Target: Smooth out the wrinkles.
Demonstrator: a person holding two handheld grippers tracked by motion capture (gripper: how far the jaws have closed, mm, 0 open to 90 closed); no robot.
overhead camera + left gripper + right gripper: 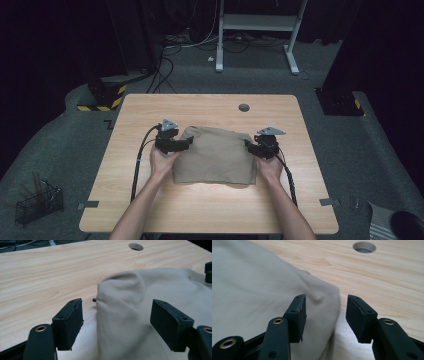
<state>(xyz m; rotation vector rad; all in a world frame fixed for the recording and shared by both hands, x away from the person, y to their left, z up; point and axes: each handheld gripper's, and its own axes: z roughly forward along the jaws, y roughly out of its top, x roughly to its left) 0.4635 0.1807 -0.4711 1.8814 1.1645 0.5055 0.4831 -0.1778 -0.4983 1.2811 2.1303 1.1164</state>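
A folded tan cloth lies in the middle of the wooden table. My left gripper is at the cloth's upper left corner. In the left gripper view its jaws stand wide apart, left gripper, with a raised hump of the cloth between them and untouched by the pads. My right gripper is at the cloth's upper right corner. The right gripper view shows the right gripper open, the edge of the cloth lying loosely in the gap.
A round cable hole sits in the table behind the cloth. On the floor are a wire basket at the left, a yellow-black striped base and a white desk frame with cables behind.
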